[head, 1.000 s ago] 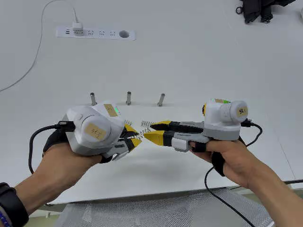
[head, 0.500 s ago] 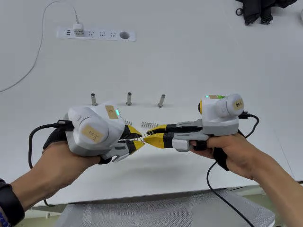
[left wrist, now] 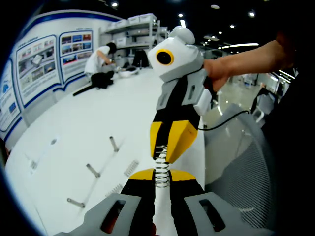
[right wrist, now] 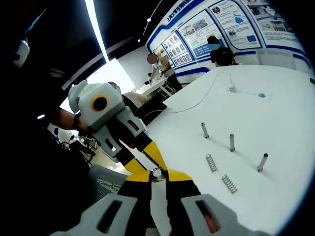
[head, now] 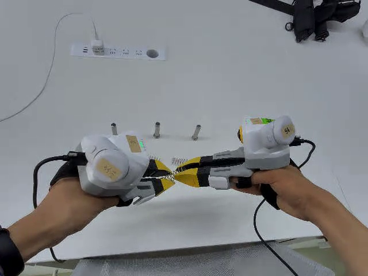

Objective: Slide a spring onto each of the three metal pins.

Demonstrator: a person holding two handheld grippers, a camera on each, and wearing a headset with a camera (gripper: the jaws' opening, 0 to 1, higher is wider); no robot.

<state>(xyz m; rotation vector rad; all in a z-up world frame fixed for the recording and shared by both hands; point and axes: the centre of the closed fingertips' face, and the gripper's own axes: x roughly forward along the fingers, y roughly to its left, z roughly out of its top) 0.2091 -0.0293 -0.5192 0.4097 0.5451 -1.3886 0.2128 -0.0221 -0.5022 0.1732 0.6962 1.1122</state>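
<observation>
holding one spring [left wrist: 161,169] between them, the left gripper [head: 165,175] and the right gripper [head: 181,172] meet tip to tip in the air above the white table [head: 230,86], near its front edge. the left gripper's jaws are pinched almost closed on one end of the spring. in the left gripper view the coil runs straight out from between its yellow tips, along the line of the jaws, into the right gripper's yellow tips. those seem closed on the far end, though the contact is partly hidden. the spring's long axis lies from one gripper to the other, roughly level and side to side in the head view. in the right gripper view it points at the camera and reads as a small ring between the tips.

the three metal pins [head: 157,129] stand upright in a row on the table beyond the grippers, all bare. two loose springs [right wrist: 211,162] lie flat on the table just in front of the pins, apart from each other. a power strip [head: 118,52] sits far back on the table.
</observation>
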